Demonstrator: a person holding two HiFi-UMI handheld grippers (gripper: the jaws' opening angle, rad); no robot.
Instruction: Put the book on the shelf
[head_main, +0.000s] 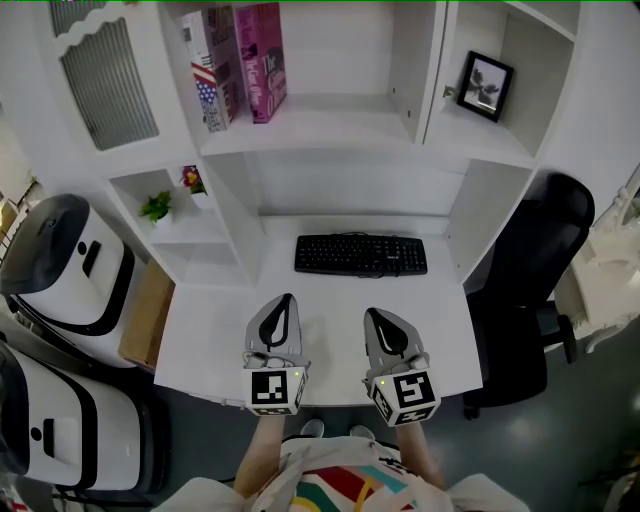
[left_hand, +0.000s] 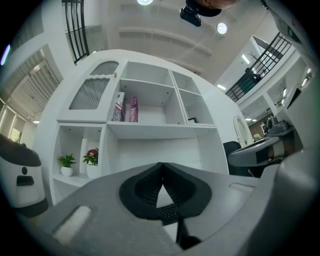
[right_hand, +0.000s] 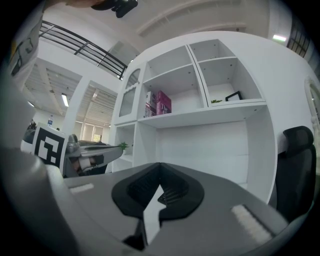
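Head view looks down at two tongs lying side by side on the white tabletop (head_main: 330, 335), close to the person. The left tongs (head_main: 287, 298) are shut tight and hold nothing. The right tongs (head_main: 372, 313) are shut too, and nothing is in them. I think they lie flat like this because they are resting, with no job in hand.

No book is on the tabletop. Both books are up on the shelf (head_main: 330, 128), far ahead of the tongs and high above them, a bit left of the left tongs. The pink book (head_main: 262, 60) and the stripy book (head_main: 210, 65) stand up next to each other, by the shelf's left wall. I think standing that way keeps them tidy and stops them tipping. So the job looks done.

Now let's count:
- Two tongs.
- Two books.
- One black keyboard (head_main: 360, 254), just ahead of both tongs.
- One picture frame (head_main: 486, 85), far ahead and to the right of the right tongs.
- Two little plants, a green one (head_main: 155, 207) and a flower (head_main: 192, 180), ahead and left of the left tongs.
- One black chair (head_main: 540, 290), right of the right tongs.
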